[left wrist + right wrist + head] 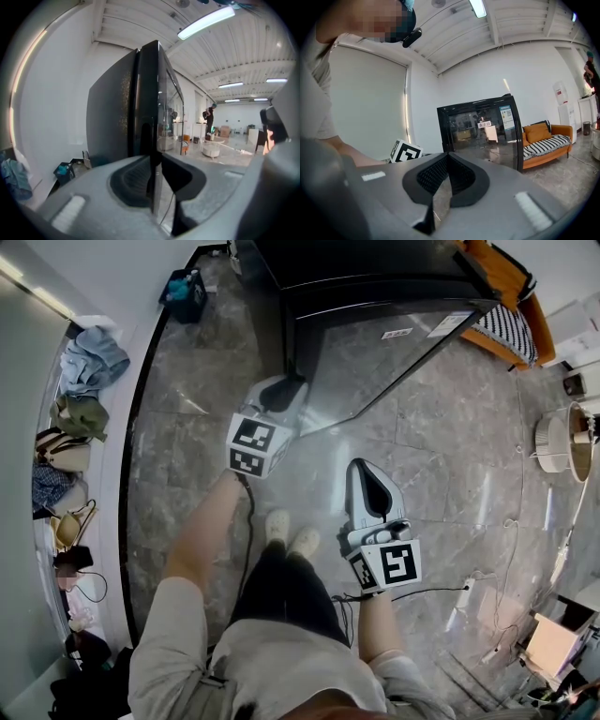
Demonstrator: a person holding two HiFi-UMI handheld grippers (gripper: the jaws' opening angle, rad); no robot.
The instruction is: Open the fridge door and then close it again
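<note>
Fridge door [151, 93] clamped in left tool [154, 161], its bottom hidden; right tool [447, 157] closed.

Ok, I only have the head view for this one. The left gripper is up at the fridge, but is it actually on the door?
Observer: Yes. In the left gripper view the left gripper has its jaws closed on the front edge of the fridge door.
Operator: And is the right gripper carrying anything?
Observer: No. The right gripper view shows the right gripper with its jaws together and nothing between them.
Operator: Is the door open yet?
Observer: It looks shut. Seen front-on in the right gripper view, it has no gap round it that I can find.
</note>
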